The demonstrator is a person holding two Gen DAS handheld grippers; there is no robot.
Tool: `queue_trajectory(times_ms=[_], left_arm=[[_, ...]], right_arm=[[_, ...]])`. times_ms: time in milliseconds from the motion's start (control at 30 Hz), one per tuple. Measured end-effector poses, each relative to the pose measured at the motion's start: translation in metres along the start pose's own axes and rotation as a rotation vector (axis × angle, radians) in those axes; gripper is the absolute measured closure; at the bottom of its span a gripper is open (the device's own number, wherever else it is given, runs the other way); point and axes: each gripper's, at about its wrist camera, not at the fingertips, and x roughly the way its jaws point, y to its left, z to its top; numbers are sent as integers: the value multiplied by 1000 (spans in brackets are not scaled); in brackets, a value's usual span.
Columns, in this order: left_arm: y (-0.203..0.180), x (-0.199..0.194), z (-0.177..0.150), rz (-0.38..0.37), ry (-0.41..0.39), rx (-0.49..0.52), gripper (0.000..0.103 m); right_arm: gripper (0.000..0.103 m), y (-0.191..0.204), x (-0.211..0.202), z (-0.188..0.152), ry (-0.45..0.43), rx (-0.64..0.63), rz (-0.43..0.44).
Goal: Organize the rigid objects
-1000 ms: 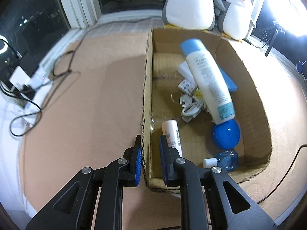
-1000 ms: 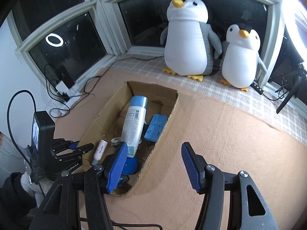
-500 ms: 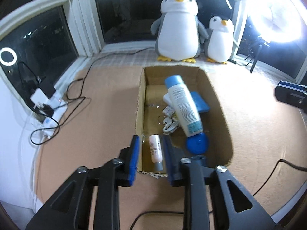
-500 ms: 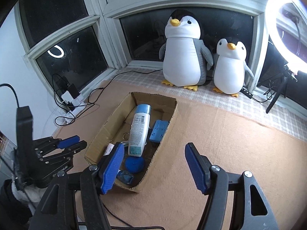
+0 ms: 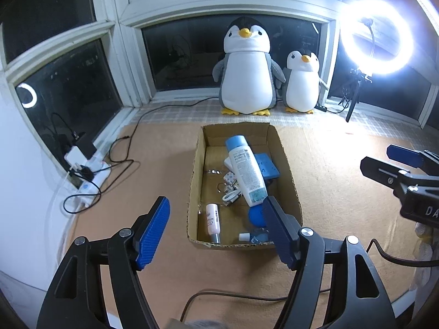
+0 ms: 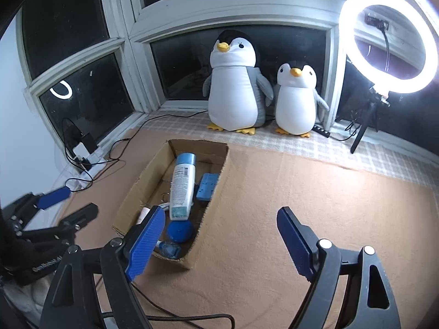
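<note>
An open cardboard box [image 5: 290,181] [image 6: 216,189] lies on the tan mat. Inside it are a white bottle with a blue cap [image 5: 245,170] [image 6: 181,183], a blue flat case [image 5: 266,166] [image 6: 207,186], a blue round object [image 5: 255,217] [image 6: 179,231], a small white tube [image 5: 212,222], a small clear blue bottle [image 5: 256,237] [image 6: 168,249] and a white cable [image 5: 230,196]. My left gripper [image 5: 216,233] is open and empty, raised above and in front of the box's near end. My right gripper [image 6: 219,241] is open and empty, to the right of the box.
Two plush penguins [image 5: 248,68] [image 6: 296,98] stand on the window sill behind the box. A ring light [image 5: 377,38] [image 6: 388,41] glares at the right. A power strip with cables [image 5: 85,175] [image 6: 85,156] lies at the left. A black cable [image 6: 192,316] runs along the mat's front.
My left gripper has opened wide and pulled up and back from the box's near edge. The right gripper has also drawn back and stays open.
</note>
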Motion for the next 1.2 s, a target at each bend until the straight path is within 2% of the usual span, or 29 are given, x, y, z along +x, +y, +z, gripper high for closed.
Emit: queue_trajectory(times_ms=[133, 267, 567, 633, 1200], left_arm=[[-1, -6, 1, 3, -9, -2, 33], [-1, -8, 1, 10, -12, -4, 26], [1, -8, 1, 14, -3, -15, 26], [1, -8, 1, 17, -1, -14, 22], [0, -7, 1, 17, 3, -10, 22]], right_arm=[[22, 1, -4, -1, -9, -9, -9], [22, 4, -4, 0, -10, -17, -11], [22, 2, -3, 0, -7, -19, -10], [22, 2, -2, -1, -7, -17, -12], [22, 2, 1, -2, 2, -10, -18]])
